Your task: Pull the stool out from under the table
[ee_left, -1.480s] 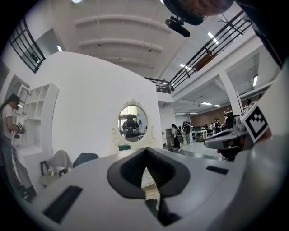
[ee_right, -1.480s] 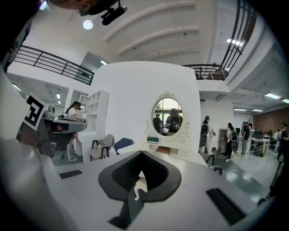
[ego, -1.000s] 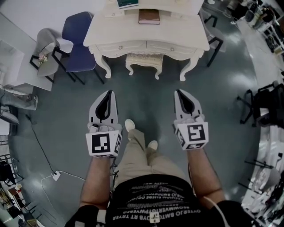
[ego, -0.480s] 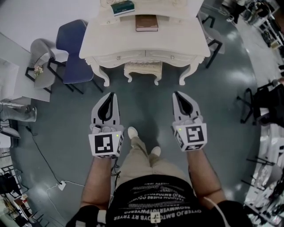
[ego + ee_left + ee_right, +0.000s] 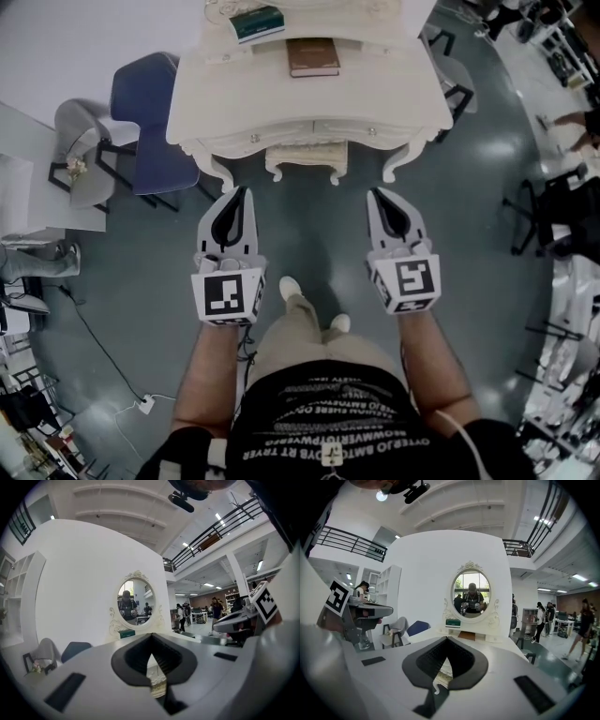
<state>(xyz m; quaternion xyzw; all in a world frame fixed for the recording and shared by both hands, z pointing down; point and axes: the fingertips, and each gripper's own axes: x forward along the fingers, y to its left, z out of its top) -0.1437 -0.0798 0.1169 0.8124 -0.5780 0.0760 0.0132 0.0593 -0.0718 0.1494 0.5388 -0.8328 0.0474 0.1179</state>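
Observation:
A cream stool [image 5: 306, 160] with carved legs sits tucked under the front of a cream dressing table [image 5: 394, 103]; only its front edge and legs show in the head view. My left gripper [image 5: 244, 191] is shut and empty, its tips just short of the table's left front leg. My right gripper [image 5: 372, 194] is shut and empty too, just short of the right front leg. Through the left gripper's [image 5: 151, 639] closed jaws I glimpse the stool's padded seat [image 5: 158, 686]. The right gripper [image 5: 446, 644] view shows the stool [image 5: 440, 673] the same way.
On the table lie a brown book [image 5: 312, 56] and a green book [image 5: 257, 22]; an oval mirror [image 5: 472, 595] stands at its back. A blue chair [image 5: 145, 112] and a grey chair [image 5: 80, 141] stand left of the table. A cable [image 5: 94, 328] trails on the floor.
I have stepped toward the table: both grippers have come forward and now sit close to its front legs. The table and stool look nearer. Both grippers stayed shut.

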